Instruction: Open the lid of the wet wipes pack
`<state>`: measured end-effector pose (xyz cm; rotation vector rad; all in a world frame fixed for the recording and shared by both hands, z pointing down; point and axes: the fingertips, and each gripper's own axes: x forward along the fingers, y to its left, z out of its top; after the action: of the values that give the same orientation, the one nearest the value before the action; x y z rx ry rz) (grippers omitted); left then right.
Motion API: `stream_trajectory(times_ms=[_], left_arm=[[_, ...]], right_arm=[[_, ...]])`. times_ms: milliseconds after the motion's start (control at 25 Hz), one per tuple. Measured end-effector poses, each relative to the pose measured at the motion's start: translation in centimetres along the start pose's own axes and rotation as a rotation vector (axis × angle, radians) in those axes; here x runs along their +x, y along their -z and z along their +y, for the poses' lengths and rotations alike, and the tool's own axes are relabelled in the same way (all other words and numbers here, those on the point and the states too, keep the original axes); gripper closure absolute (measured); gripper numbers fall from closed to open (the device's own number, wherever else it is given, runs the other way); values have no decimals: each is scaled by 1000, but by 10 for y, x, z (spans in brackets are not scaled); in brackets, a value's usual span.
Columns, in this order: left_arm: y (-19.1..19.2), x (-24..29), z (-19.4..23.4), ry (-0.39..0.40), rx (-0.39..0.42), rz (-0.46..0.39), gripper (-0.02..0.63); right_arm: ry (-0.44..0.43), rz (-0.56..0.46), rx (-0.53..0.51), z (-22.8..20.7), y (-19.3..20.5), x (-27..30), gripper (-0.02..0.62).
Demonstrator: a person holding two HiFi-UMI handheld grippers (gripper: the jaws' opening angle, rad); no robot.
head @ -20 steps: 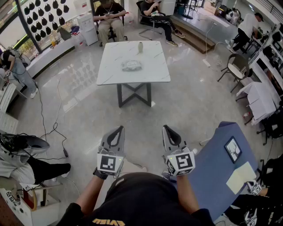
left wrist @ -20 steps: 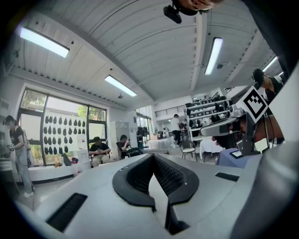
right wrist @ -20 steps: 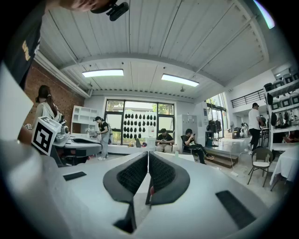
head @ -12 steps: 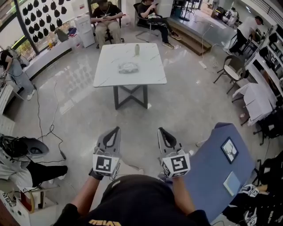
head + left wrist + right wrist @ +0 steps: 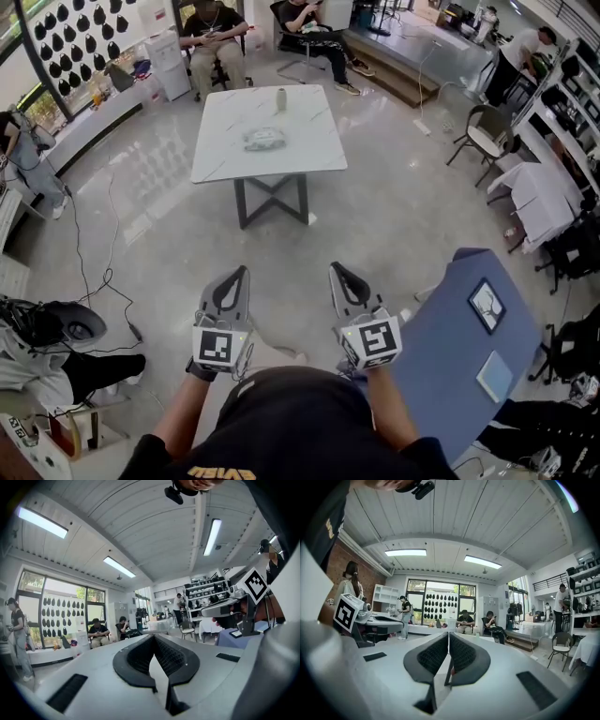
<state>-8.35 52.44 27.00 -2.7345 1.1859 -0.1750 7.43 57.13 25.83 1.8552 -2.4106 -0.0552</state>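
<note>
Jaws on the left gripper [image 5: 234,277] meet at their tips with nothing between them; those on the right gripper [image 5: 339,274] are pressed together too, and empty. Both grippers are held level, side by side. Well ahead of both sets of jaws, the wet wipes pack [image 5: 263,139] lies on the white bench [image 5: 314,155], with a small bottle [image 5: 281,98] standing beyond it.

text: none legible | shirt print [image 5: 230,472]: yellow, cut off, unreadable
</note>
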Motion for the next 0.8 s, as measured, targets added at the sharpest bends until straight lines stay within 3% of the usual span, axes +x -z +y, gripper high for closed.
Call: stream_trajectory(times_ms=[520, 800], left_arm=[[-3, 3, 2, 5, 18, 2, 589], [-16, 6, -6, 13, 22, -21, 589]], right_arm=[[31, -27, 7, -9, -8, -1, 572], [34, -58, 13, -15, -12, -5, 488]])
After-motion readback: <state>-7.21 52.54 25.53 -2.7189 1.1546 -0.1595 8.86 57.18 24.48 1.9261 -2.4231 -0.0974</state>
